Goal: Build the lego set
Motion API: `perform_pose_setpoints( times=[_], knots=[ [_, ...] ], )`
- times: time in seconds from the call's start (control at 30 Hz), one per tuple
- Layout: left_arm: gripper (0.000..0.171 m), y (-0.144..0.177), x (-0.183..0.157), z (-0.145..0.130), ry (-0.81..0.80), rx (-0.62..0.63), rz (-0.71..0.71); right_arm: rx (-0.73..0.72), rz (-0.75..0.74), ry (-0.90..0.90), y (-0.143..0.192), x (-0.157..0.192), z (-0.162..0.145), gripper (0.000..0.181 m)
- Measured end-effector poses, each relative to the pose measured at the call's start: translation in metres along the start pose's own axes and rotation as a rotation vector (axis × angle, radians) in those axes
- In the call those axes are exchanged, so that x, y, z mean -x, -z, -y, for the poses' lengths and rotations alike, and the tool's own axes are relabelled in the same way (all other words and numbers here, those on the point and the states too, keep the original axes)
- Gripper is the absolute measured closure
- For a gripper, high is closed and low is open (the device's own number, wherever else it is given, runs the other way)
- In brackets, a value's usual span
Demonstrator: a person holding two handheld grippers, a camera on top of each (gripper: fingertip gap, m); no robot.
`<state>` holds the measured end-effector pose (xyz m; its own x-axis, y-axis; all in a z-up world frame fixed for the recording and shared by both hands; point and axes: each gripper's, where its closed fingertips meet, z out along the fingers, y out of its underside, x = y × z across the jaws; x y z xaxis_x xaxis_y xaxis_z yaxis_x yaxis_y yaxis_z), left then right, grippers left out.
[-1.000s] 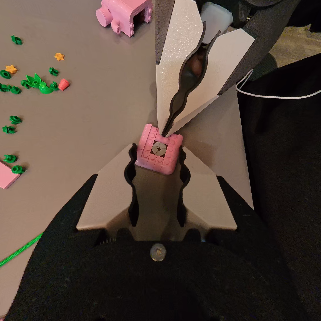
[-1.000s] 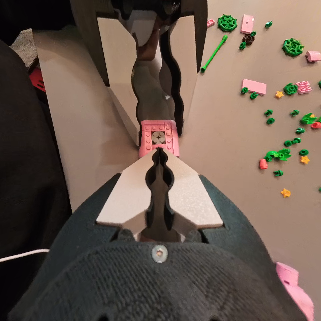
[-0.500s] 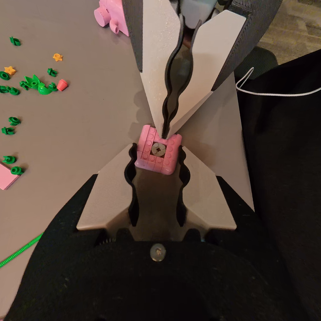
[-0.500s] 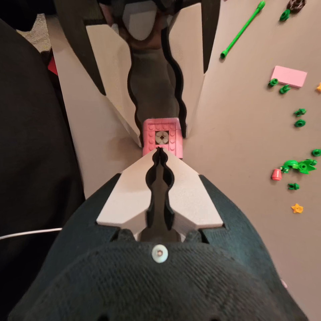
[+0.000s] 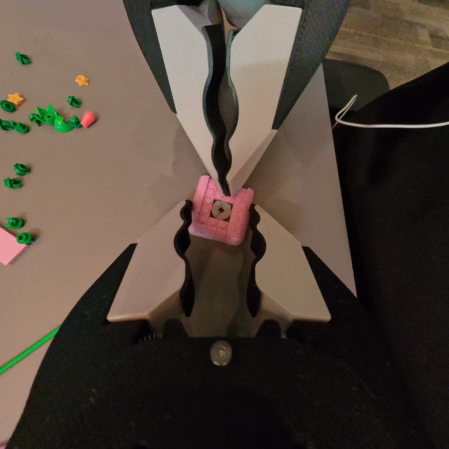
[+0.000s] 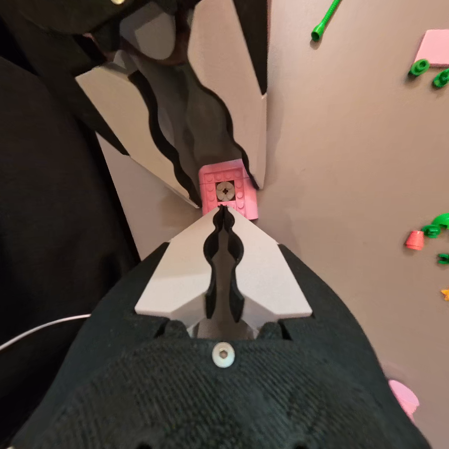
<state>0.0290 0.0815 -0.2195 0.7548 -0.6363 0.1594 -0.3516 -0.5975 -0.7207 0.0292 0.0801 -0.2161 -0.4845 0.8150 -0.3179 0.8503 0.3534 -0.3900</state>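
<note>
A pink cube-shaped lego block with a grey round stud piece in its top sits near the table's edge. My left gripper is shut on the pink block, one finger on each side. My right gripper comes in from the opposite side, shut, with its tips pressed on the block's top edge. In the right wrist view the right gripper touches the near top edge of the block, and the left gripper straddles it. I see nothing between the right jaws.
Loose green pieces, orange stars, a red cone and a pink plate lie to the left. A green rod and another pink build show in the right wrist view. Black cloth lies beyond the table edge. The tips of both grippers are at nearly the same place.
My right gripper has swung closer over the block and straightened, its tips staying on the top edge. The right wrist view has tilted. The left gripper and block have hardly moved.
</note>
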Motion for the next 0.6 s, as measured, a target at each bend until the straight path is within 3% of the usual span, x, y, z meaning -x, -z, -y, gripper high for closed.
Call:
perform_pose_setpoints(
  times=[0.13,0.2,0.3,0.4,0.53,0.6],
  knots=[
    [0.126,0.000,0.000,0.000,-0.005,0.002,0.001,-0.027,-0.146,0.149,0.004,-0.006,0.002,0.181],
    [0.126,0.000,0.000,-0.001,-0.008,0.002,0.004,-0.113,-0.218,0.171,0.017,-0.010,0.014,0.181],
    [0.126,0.000,0.000,-0.001,-0.005,0.002,0.001,-0.215,-0.214,0.152,0.027,-0.005,0.024,0.181],
    [0.126,0.000,0.000,-0.001,-0.005,0.003,-0.002,-0.127,-0.207,0.154,0.004,-0.006,0.001,0.181],
    [0.126,0.000,-0.001,-0.001,-0.001,0.003,-0.007,-0.252,-0.189,0.125,0.010,-0.001,0.014,0.181],
    [0.126,0.000,-0.001,-0.001,-0.001,0.003,-0.007,-0.202,-0.207,0.116,0.002,-0.008,0.004,0.181]
  ],
)
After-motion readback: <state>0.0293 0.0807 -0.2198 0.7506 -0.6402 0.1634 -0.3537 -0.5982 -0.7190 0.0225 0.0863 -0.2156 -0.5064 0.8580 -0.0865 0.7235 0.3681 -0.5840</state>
